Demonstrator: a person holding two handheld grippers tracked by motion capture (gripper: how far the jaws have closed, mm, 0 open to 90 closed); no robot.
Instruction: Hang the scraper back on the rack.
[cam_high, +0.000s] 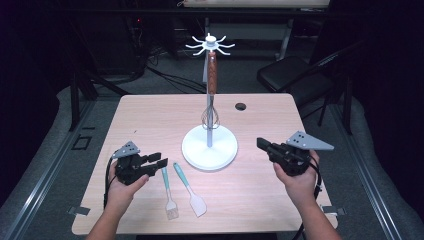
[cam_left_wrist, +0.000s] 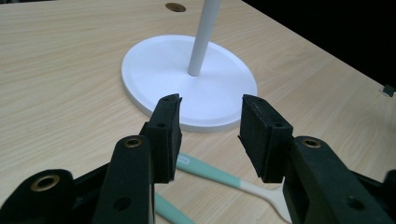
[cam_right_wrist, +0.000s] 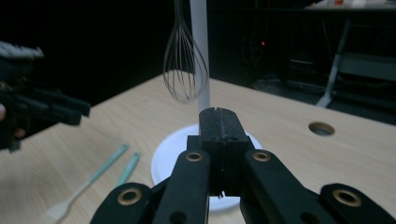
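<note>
Left gripper (cam_high: 161, 161) held low over the table (cam_high: 150, 115), jaws parted with nothing between them, just above the teal handles of the brush (cam_high: 167, 192) and the spatula (cam_high: 190, 189), both lying flat on the wood in front of the white stand (cam_high: 209, 147). Right gripper (cam_high: 261, 143) clenched on nothing, raised off the table to the right of the stand's base. Whisk (cam_high: 212, 95) hung from the stand's hooked top, wires beside the pole.
</note>
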